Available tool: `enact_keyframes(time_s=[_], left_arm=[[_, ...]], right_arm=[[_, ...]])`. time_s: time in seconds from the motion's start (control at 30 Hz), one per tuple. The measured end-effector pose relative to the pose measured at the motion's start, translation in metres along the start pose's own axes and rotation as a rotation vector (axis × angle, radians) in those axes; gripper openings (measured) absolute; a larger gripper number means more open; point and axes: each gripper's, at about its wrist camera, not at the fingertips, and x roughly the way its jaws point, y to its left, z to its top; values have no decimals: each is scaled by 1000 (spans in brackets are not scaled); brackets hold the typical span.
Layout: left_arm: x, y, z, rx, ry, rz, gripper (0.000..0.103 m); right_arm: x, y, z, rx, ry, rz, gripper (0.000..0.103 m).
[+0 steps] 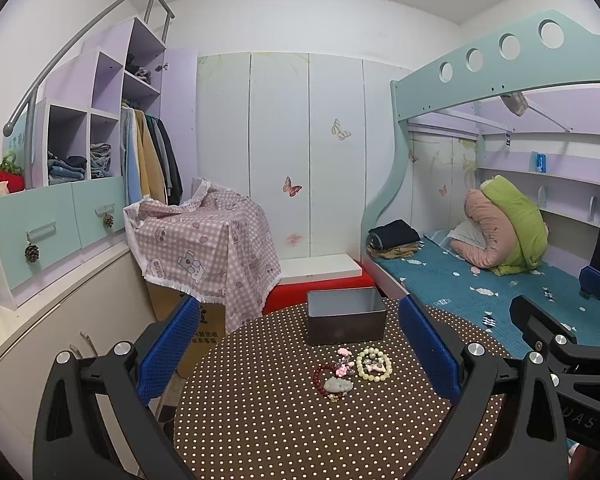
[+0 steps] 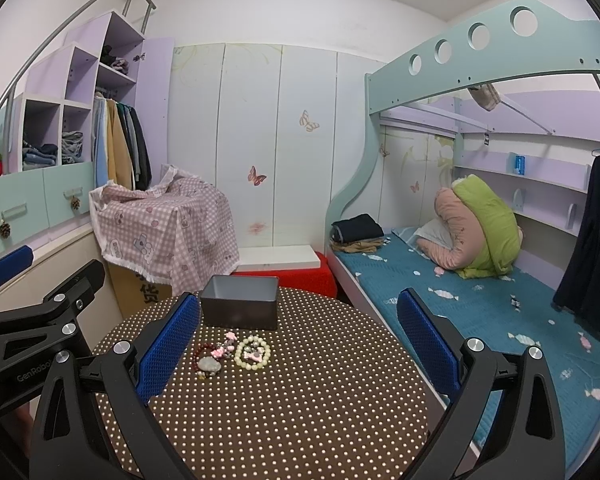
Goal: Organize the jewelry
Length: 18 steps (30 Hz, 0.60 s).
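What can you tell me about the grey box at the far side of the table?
The grey box is rectangular, open-topped and looks like dull metal, with a lighter inner wall. It stands upright near the far edge of the round polka-dot table, just behind the jewelry cluster and apart from it. No contents show from either view. Neither gripper touches it.
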Motion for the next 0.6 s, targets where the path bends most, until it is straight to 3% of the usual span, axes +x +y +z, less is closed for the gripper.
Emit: enact_keyframes(time_s=[0.6], left_arm=[[2,-2,-2,0,6,-6,96]], right_arm=[[1,-1,-1,2,2,-2,96]])
